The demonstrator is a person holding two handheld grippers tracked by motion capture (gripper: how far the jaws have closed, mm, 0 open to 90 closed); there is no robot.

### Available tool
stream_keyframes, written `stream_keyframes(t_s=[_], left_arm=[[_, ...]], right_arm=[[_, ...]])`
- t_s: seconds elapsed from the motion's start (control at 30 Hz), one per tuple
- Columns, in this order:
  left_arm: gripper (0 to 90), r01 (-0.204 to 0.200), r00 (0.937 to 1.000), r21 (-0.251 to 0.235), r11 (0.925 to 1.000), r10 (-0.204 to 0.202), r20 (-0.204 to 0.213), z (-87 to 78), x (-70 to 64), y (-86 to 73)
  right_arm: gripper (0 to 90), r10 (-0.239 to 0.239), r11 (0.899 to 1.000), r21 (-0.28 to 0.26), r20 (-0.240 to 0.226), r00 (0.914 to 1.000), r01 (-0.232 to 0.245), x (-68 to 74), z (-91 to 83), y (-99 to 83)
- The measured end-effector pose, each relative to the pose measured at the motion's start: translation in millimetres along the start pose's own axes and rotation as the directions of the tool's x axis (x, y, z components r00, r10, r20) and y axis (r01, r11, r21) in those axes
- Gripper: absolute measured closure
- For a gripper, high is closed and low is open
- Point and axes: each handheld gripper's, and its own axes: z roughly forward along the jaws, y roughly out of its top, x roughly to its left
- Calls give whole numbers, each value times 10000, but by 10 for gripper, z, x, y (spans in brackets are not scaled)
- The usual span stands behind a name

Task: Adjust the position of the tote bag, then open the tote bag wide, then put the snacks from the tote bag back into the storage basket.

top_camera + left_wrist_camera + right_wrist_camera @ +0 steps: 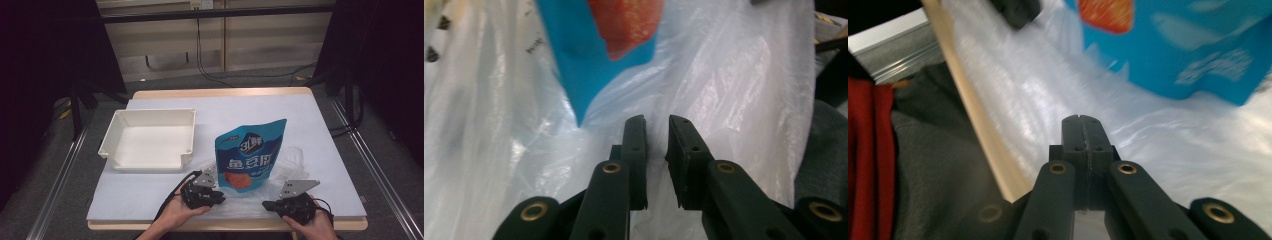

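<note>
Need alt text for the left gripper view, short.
The left gripper points its two black jaws, slightly parted with nothing between them, over a crinkled clear plastic bag. A blue snack pouch with an orange-red patch lies on the plastic just beyond.

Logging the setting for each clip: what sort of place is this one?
Probably a lab recording rig, not a home: a lone table under a white sheet, ringed by black curtains, with metal rails on the floor. A blue snack pouch and white tray look staged.

Glossy blue foil snack pouch (251,153), crinkled clear plastic bag (734,85), smooth white plastic tray (149,139), matt pale tabletop (320,125) with wooden edge.
</note>
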Motion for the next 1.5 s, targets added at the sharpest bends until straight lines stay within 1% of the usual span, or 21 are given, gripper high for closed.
stream_keyframes(t_s=[0.13, 0.2, 0.23, 0.3, 0.37, 0.43, 0.47, 0.53, 0.6, 0.67, 0.7, 0.73, 0.77, 0.83, 0.93, 0.97, 1.07, 1.2, 1.33, 1.4, 1.5], left_arm=[[853, -81, 9995, 135, 9999, 77, 314, -14, -45, -10], [863, -399, 9979, 335, 9986, 381, 516, -28, -25, -12], [863, -226, 9981, 248, 9994, 211, 586, -25, -30, -15], [864, -52, 9973, 35, 10000, 50, 735, -12, -19, -27], [864, -83, 9975, 129, 9999, 74, 709, -17, -20, -22], [862, -142, 9979, 307, 9994, 122, 635, -29, -24, -13], [859, -13, 9974, 128, 9999, 4, 725, -17, -18, -23], [826, 203, 9974, -1, 9998, -202, 695, -18, -6, -31], [785, 145, 9987, 185, 9997, -153, 486, -46, -14, -29], [769, 216, 9986, -94, 9997, -211, 477, -41, -21, -49], [769, 65, 9990, 84, 9999, -69, 431, -59, -3, -53], [769, 236, 9985, 38, 9997, -238, 488, -61, -7, -56], [769, 207, 9995, 234, 9995, -212, 223, -77, -10, -51], [768, 246, 9983, -24, 9997, -244, 529, -71, 9, -68], [684, 139, 9987, 25, 9999, -140, 482, -98, 22, -63], [649, 302, 9986, -225, 9993, -291, 444, -100, 11, -65], [560, 388, 9987, -550, 9977, -369, 361, -133, 15, -48], [485, 400, 9989, -800, 9960, -381, 257, -202, 18, -25], [422, 382, 9993, -1295, 9908, -374, 91, -300, 5, -8], [381, 505, 9987, -1547, 9867, -515, -19, -357, 3, -3], [324, 704, 9961, -2105, 9751, -800, -373, -460, 5, -3]], right_arm=[[900, 303, 9974, -659, 408, 9987, -276, -69, -43, 53], [900, 613, 9937, -982, 645, 9960, -548, -113, -40, 102], [900, 610, 9933, -1025, 703, 9957, -536, -134, -25, 117], [900, 688, 9948, -815, 882, 9937, -617, -193, 54, 142], [900, 627, 9971, -483, 878, 9942, -586, -223, 123, 129], [900, 563, 9983, 78, 684, 9961, -570, -217, 199, 86], [900, 504, 9985, 204, 549, 9972, -516, -199, 224, 67], [900, 403, 9988, 268, 401, 9984, -414, -155, 207, 47], [900, 253, 9994, 249, 238, 9994, -259, -126, 192, 25], [900, 169, 9995, 262, 76, 9998, -171, -99, 159, -13], [900, 156, 9994, 301, 44, 9999, -157, -91, 145, -22], [900, 161, 9994, 318, -22, 9999, -160, -86, 128, -38], [900, 203, 9994, 292, -98, 9997, -200, -86, 124, -45], [900, 265, 9992, 300, -181, 9995, -260, -101, 109, -53], [900, 519, 9983, -260, -275, 9983, -526, -144, 70, -56], [896, 594, 9969, -506, -206, 9980, -603, -155, 46, -50], [811, 903, 9852, -1481, 219, 9957, -861, -197, -73, -38], [717, 1125, 9742, -2021, 480, 9925, -1007, -204, -146, -62], [560, 1243, 9568, -2692, 368, 9916, -1099, -206, -215, -66], [468, 1328, 9491, -2953, 580, 9894, -1101, -203, -246, -69], [398, 1570, 9322, -3403, 743, 9848, -1230, -198, -312, -86]])
